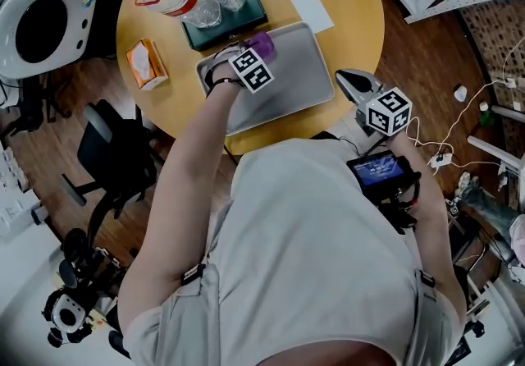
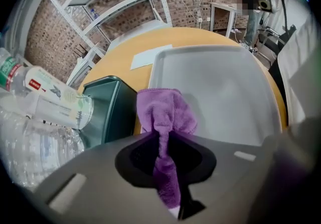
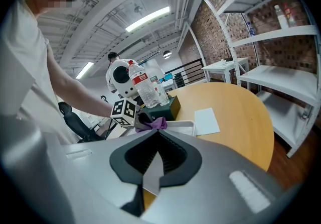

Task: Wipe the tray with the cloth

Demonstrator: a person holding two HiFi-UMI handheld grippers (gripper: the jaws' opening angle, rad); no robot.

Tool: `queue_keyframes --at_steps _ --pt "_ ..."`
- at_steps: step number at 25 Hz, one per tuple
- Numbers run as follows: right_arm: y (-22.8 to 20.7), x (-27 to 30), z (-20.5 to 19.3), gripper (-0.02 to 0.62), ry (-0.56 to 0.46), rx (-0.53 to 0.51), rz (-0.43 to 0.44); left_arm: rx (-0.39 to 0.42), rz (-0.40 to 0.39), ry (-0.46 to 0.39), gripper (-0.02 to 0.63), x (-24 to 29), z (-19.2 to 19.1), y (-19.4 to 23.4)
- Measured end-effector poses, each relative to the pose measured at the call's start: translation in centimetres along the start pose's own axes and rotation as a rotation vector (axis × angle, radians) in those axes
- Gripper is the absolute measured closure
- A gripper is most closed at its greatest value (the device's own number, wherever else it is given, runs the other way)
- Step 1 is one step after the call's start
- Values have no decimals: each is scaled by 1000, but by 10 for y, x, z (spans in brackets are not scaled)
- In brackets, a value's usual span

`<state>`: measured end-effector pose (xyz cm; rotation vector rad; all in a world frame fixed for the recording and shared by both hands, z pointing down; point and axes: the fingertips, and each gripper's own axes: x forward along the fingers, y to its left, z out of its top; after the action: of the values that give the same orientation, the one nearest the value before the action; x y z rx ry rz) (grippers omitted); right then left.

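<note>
Gripping soft, light cloth [image 2: 168, 110] by a bunched fold in closed left tongs [image 2: 163, 140]. Pinching rim of stiff tray [image 2: 225, 92] with right tongs [image 3: 158, 150].

**Both tongs clamped, arms out front**

- Left arm [image 1: 193, 159]: bare, reaching well forward, nearly straight.
- Left grey two-jaw tongs [image 1: 256, 48]: at the end of that reach, with the black-and-white marker cube [image 1: 252, 69] facing up.
- Left jaws: pinched on a purple fluffy cloth [image 2: 165, 110]. A strand runs down between the pads and the bunched part sticks out past the tips.
- Right arm [image 1: 431, 217]: bent, elbow close to the torso, forearm pointing forward.
- Right grey two-jaw tongs [image 1: 344, 77]: aimed forward-left, marker cube [image 1: 388, 111] tilted.
- Right jaws: almost together on a thin pale-grey edge, the rim of the grey rectangular tray [image 1: 287, 69].
- The two tongs sit well apart.
</note>
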<state>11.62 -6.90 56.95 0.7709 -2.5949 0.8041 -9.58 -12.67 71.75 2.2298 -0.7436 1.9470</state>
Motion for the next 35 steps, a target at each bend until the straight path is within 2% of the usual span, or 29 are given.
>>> queue_keyframes --at_steps 5,12,15,18,20,28,35 --pt "2 -4 -3 594 -12 -1 7 65 -3 -14 548 -9 6 -38" --pt "12 4 -4 594 -20 -13 44 84 -48 -68 548 -32 11 -128" --pt "16 7 -6 592 -17 -17 59 84 -101 -86 548 -38 11 -158" --pt "19 8 -8 592 -16 -20 67 5 -203 -104 548 -44 13 -178" --pt "21 7 -10 594 -15 -19 67 -19 -242 -108 548 -46 14 -185" --pt "9 -8 -19 594 -14 6 39 10 -274 -129 546 -44 34 -188" --pt "-5 -10 -17 594 -20 18 29 105 -276 -122 541 -31 68 -188"
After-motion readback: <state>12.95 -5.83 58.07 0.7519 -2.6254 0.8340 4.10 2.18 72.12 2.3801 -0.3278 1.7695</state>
